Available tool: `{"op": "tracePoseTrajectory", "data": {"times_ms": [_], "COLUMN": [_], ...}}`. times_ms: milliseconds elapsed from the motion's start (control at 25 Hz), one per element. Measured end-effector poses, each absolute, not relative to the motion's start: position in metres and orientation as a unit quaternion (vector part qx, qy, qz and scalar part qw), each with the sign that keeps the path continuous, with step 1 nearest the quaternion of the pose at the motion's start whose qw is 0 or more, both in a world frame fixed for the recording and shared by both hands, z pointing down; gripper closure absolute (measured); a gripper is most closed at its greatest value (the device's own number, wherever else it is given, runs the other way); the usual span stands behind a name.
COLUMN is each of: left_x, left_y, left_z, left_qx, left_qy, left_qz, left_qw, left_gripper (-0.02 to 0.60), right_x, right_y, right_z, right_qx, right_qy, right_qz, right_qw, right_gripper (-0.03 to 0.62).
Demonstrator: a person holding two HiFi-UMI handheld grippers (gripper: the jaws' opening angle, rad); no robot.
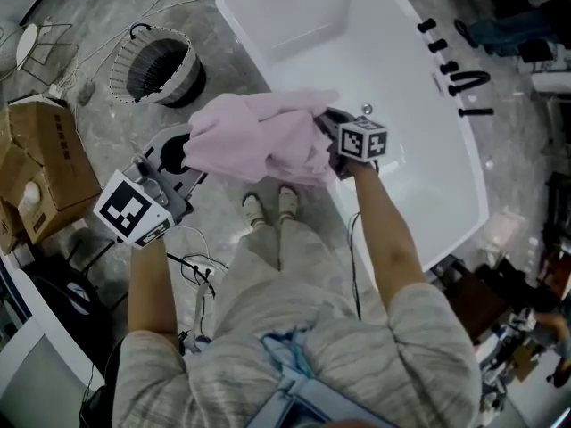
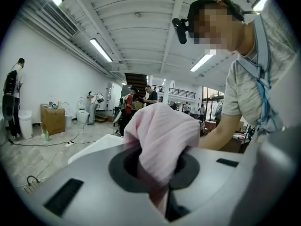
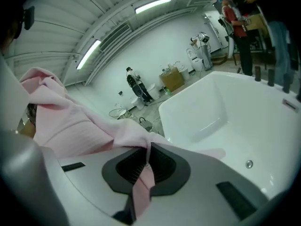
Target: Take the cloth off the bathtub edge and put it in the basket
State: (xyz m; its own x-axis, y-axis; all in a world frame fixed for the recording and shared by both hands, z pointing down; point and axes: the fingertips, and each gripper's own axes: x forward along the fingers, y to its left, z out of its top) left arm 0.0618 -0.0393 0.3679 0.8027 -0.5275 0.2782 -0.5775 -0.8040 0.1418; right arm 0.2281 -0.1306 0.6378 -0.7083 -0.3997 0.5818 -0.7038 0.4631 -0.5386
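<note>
A pink cloth [image 1: 259,136] hangs bunched in the air between both grippers, beside the white bathtub [image 1: 375,87]. My left gripper [image 1: 189,154] is shut on the cloth's left end; in the left gripper view the cloth [image 2: 162,140] bulges out of the closed jaws. My right gripper [image 1: 323,127] is shut on the right end, and in the right gripper view a pink strip [image 3: 143,182] is pinched between the jaws while the rest of the cloth [image 3: 66,121] drapes to the left. The round wire basket [image 1: 159,65] stands on the floor at upper left, left of the tub's end.
A cardboard box [image 1: 40,172] sits at the left edge. Black taps [image 1: 459,74] line the tub's far rim. Cables [image 1: 192,270] trail on the floor by the person's feet [image 1: 268,208]. Other people stand far off in the room [image 2: 141,100].
</note>
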Motion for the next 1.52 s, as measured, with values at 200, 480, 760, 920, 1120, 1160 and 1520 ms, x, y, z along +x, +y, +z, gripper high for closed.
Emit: {"op": "tracePoseTrajectory", "data": {"times_ms": [200,480,760,920,1120,1160,1520], "left_x": [0.054,0.036,0.017,0.004,-0.016,-0.02,-0.074], "left_y": [-0.048,-0.06,-0.069,-0.073,-0.076,-0.075,-0.069], "left_z": [0.367,0.367,0.356,0.348,0.338,0.334,0.299], "left_qx": [0.935,0.922,0.907,0.896,0.883,0.88,0.855], "left_qy": [-0.315,-0.353,-0.395,-0.422,-0.45,-0.456,-0.507], "left_qz": [0.115,0.11,0.092,0.084,0.076,0.071,0.044], "left_qw": [0.113,0.116,0.116,0.114,0.112,0.111,0.096], "left_gripper": [0.548,0.548,0.548,0.548,0.548,0.548,0.548], "right_x": [0.22,0.194,0.172,0.159,0.139,0.135,0.085], "right_y": [-0.145,-0.158,-0.164,-0.167,-0.175,-0.177,-0.181], "right_z": [0.606,0.558,0.509,0.491,0.454,0.445,0.37], "right_qx": [0.335,0.328,0.318,0.313,0.301,0.298,0.267], "right_qy": [-0.843,-0.867,-0.889,-0.895,-0.904,-0.907,-0.93], "right_qz": [0.382,0.342,0.297,0.293,0.285,0.282,0.247], "right_qw": [0.177,0.158,0.142,0.128,0.101,0.095,0.056], "right_gripper": [0.573,0.573,0.573,0.573,0.574,0.574,0.574]}}
